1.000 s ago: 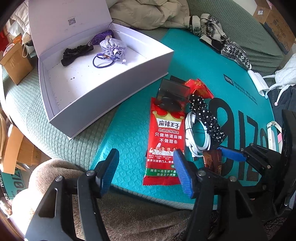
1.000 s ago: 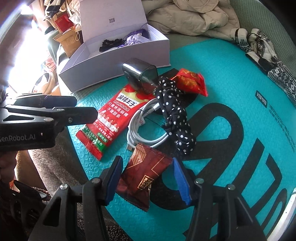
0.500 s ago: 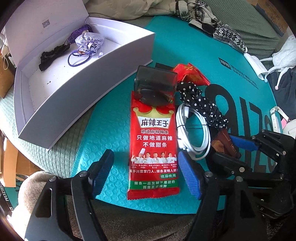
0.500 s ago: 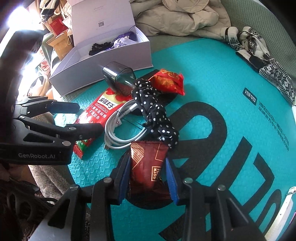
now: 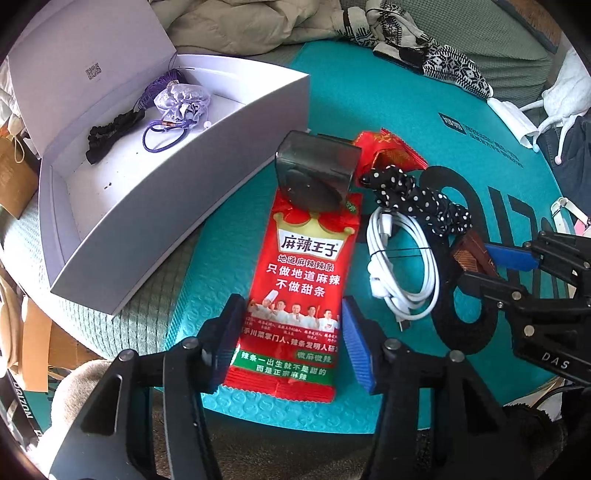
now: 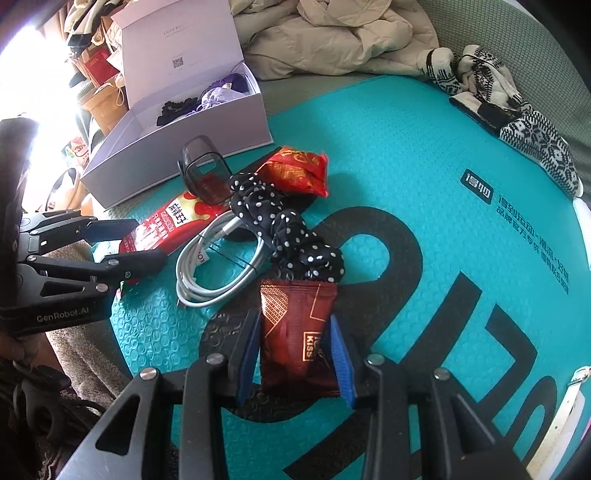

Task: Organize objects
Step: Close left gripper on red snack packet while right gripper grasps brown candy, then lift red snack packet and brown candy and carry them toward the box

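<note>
On the teal mat [image 5: 369, 110] lie a long red snack packet [image 5: 303, 280], a dark clear case [image 5: 317, 173] on its far end, a coiled white cable [image 5: 402, 269], a black polka-dot scrunchie [image 5: 417, 199] and a small red packet [image 5: 388, 151]. My left gripper [image 5: 290, 343] straddles the long packet's near end, fingers close to its edges. My right gripper [image 6: 295, 354] is shut on a dark brown candy packet [image 6: 295, 328], resting on the mat [image 6: 443, 147]. The candy packet [image 5: 472, 254] also shows in the left wrist view.
An open white box [image 5: 155, 192] stands at the left with hair ties and a purple pouch [image 5: 181, 99] inside; it shows at the back left in the right wrist view [image 6: 177, 136]. Beige clothing [image 6: 332, 33] and patterned knitwear [image 6: 517, 118] lie behind the mat.
My left gripper moved forward over the long red packet's near end and narrowed around it. My right gripper closed on the brown candy packet.
</note>
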`<state>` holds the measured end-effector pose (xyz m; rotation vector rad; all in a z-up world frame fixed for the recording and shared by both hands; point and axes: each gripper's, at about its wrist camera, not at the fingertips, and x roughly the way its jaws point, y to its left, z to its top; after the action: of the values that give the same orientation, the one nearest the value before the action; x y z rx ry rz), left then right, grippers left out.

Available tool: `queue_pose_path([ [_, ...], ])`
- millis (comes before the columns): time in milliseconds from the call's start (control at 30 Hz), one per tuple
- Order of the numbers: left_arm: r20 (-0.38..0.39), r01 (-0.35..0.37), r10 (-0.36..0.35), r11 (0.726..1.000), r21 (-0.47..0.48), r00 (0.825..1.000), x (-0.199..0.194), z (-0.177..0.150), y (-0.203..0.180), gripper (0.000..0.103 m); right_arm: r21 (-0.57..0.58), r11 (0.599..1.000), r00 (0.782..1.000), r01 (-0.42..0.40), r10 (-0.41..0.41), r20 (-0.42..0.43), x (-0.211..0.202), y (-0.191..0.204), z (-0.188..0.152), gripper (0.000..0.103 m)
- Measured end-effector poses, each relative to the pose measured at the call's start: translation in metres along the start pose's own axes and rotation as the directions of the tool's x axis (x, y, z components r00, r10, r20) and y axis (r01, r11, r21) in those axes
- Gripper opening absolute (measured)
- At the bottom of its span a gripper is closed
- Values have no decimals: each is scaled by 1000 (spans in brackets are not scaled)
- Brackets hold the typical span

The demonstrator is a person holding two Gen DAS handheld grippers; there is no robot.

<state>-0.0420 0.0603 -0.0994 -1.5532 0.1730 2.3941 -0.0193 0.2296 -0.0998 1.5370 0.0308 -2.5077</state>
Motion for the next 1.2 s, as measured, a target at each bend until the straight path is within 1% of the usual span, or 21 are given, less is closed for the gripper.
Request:
queue_pose_path([
  [100, -8, 24, -24, 1000, 8, 1000, -4, -3, 2, 49, -6, 1000, 1000, -7, 7, 7, -2, 1, 0, 36],
  [267, -23, 103, -103, 995, -16, 994, -14, -9, 7, 49, 3, 1000, 1000, -4, 4, 8, -1, -4, 0, 36],
  [333, -30, 101, -101, 995, -4, 994, -17, -12, 8, 49, 9, 1000, 1000, -3, 3, 8, 0, -6, 0, 36],
  [433, -31, 74, -74, 997, 9, 997, -22, -14, 9, 49, 11, 1000, 1000, -8, 8, 10, -1, -6, 1, 36],
  [633, 18, 55, -56, 997, 46, 998, -48, -10, 3, 48, 9, 1000, 1000, -22, 22, 17, 0, -5, 3, 36],
  [733, 34, 65, -67, 995, 72, 997, -58, -6, -1, 48, 10, 1000, 1000, -25, 25, 16, 0, -6, 3, 36],
  [833, 8, 61, -62, 994, 91, 998, -52, -8, -5, 48, 10, 1000, 1000, -24, 24, 9, 2, -8, 1, 36],
  [933, -20, 73, -72, 995, 73, 997, -36, -10, -2, 48, 3, 1000, 1000, -17, 17, 3, 3, -9, 0, 36],
  [1000, -35, 66, -64, 996, 56, 997, -25, -10, 2, 48, 4, 1000, 1000, -19, 19, 3, 3, -10, -1, 36],
  [1033, -38, 65, -63, 997, 52, 997, -21, -10, 3, 49, 4, 1000, 1000, -20, 20, 3, 3, -10, -1, 36],
  [1133, -27, 92, -91, 995, 48, 996, -15, -9, 7, 51, -2, 1000, 1000, -24, 24, -1, 3, -10, 0, 36],
  [1200, -45, 100, -97, 994, 51, 994, -10, -8, 7, 55, -9, 1000, 1000, -26, 26, -5, 4, -9, -1, 36],
])
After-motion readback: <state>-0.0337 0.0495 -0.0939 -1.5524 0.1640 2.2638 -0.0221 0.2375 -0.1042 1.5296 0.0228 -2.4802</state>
